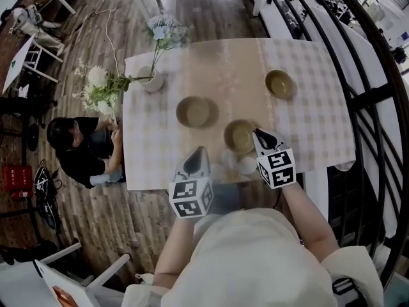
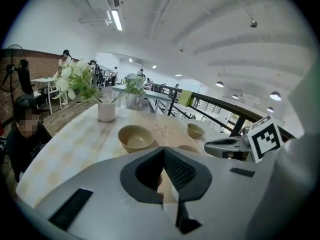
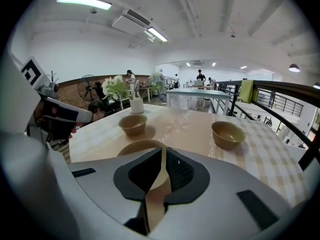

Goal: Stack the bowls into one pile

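Three tan bowls stand apart on the checked tablecloth point(image 1: 319, 126): a middle bowl point(image 1: 197, 112), a near bowl point(image 1: 239, 135) and a far-right bowl point(image 1: 280, 83). My left gripper point(image 1: 200, 149) is shut and empty, hovering over the table's near edge, just short of the middle bowl point(image 2: 135, 137). My right gripper point(image 1: 257, 133) is also shut and empty, its tip beside the near bowl's right rim. In the right gripper view the near bowl point(image 3: 137, 146) lies just ahead of the shut jaws, half hidden by them, with the far-right bowl point(image 3: 228, 133) beyond.
A white vase of flowers point(image 1: 152, 80) stands at the table's far-left corner. A person in black point(image 1: 80, 149) sits on the floor left of the table. A black railing point(image 1: 367, 98) runs along the right side.
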### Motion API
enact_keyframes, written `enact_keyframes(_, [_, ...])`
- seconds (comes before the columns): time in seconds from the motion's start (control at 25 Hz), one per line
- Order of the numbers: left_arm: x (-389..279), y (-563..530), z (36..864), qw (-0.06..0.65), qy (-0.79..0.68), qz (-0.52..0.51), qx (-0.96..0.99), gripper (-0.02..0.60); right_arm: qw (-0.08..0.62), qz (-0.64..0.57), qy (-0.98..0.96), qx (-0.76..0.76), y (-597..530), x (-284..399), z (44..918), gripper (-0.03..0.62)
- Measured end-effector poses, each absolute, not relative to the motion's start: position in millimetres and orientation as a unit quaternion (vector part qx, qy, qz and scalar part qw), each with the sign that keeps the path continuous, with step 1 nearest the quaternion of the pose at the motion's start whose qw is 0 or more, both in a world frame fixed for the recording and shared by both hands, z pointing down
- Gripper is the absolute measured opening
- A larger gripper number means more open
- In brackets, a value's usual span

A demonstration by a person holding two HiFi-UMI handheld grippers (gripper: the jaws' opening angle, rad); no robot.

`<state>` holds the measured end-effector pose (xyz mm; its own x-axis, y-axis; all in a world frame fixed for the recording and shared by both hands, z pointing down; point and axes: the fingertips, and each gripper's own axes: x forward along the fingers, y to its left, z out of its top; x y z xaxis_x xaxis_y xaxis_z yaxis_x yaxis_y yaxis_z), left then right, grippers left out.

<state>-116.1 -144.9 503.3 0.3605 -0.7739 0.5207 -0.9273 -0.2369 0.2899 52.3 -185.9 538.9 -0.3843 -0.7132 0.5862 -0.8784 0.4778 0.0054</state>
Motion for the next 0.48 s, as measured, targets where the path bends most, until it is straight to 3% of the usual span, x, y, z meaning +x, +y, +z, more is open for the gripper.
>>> enact_keyframes(0.24, [-119.3,-157.7,515.7,0.29,-0.538,0.148,0.778,0.002,0.294,0.163,-0.807,0.485,-199.4,52.2,559.4,0.061])
enact_keyframes(0.48, [-120.7,-168.0,522.4,0.292,-0.528,0.154,0.783,0.003,0.316,0.173,-0.795,0.488,-210.6,53.4,577.0,0.071])
